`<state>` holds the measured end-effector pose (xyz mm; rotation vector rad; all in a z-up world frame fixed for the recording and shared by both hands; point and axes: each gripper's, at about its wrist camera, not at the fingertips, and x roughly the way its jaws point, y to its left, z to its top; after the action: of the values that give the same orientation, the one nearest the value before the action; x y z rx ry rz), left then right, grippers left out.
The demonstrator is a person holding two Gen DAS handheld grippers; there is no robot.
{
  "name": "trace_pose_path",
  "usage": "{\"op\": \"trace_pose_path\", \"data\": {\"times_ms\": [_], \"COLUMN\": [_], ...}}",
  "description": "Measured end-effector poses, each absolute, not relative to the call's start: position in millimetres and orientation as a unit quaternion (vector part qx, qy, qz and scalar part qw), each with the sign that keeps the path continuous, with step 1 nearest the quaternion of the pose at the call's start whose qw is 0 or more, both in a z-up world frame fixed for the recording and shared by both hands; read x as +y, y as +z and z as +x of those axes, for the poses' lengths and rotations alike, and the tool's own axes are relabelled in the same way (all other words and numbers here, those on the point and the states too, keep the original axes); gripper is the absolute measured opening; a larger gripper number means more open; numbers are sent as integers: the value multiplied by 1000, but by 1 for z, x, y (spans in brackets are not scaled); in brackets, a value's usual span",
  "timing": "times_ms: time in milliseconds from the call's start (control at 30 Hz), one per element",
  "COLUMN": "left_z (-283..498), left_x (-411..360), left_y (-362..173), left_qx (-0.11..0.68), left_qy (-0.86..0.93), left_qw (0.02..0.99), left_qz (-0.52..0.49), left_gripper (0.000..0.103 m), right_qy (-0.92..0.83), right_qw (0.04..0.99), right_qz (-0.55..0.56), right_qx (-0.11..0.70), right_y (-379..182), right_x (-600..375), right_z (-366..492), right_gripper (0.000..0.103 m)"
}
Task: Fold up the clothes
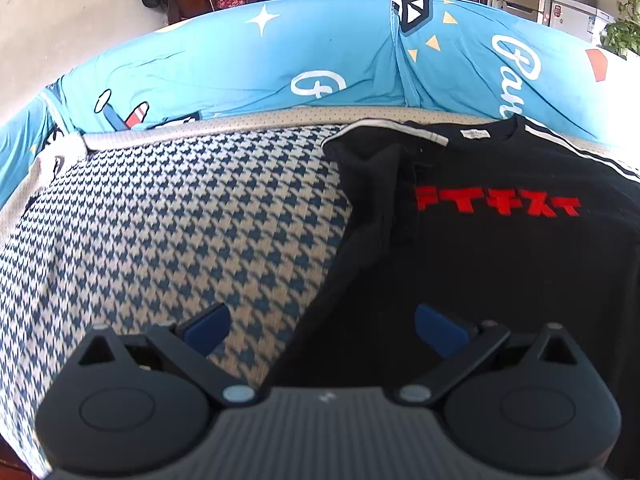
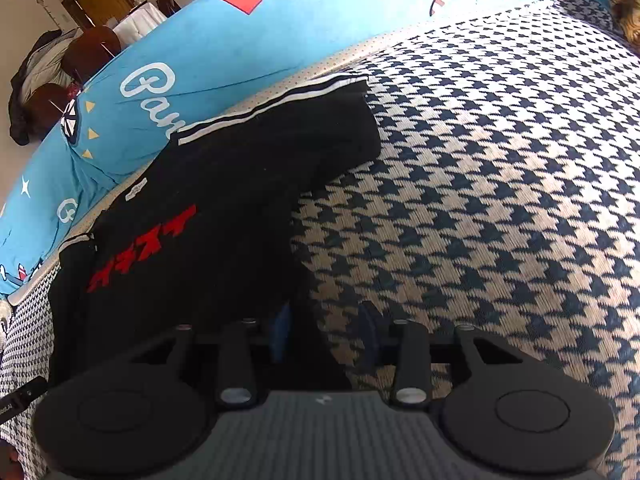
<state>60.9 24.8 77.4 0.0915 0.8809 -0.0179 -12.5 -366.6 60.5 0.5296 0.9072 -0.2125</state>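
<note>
Risking snag: black T-shirt with red lettering (image 1: 500, 240) half-folded on houndstooth bed cover (image 1: 180, 220); left gripper (image 1: 322, 322) wide open, empty; right gripper (image 2: 326, 334) partly open astride shirt's edge, gripping nothing — could drag fold loose.

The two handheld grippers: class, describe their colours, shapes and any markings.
The left gripper and right gripper match: blue finger pads on black angled linkage arms, silver pivot pins, round black discs either side, and a grey ribbed body bearing a small white mark.

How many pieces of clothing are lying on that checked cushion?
1: a black T-shirt with red lettering, lying on the houndstooth cushion against the blue backrest. Others may lie outside view.
</note>
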Motion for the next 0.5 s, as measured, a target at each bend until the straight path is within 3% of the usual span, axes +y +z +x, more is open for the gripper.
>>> {"op": "trace_pose_path", "data": {"times_ms": [333,500], "left_z": [19,7], "left_x": [34,41], "left_y": [59,50], "left_qx": [432,437], "left_qy": [16,32], "left_qw": [900,898], "left_qz": [50,43], "left_gripper": [103,103], "right_qy": [-116,-110], "right_qw": [884,897], "right_qz": [191,141], "right_qx": [411,404], "right_y": [54,50], "right_x": [-341,-325], "right_z": [-31,-27], "right_gripper": [38,25]}}
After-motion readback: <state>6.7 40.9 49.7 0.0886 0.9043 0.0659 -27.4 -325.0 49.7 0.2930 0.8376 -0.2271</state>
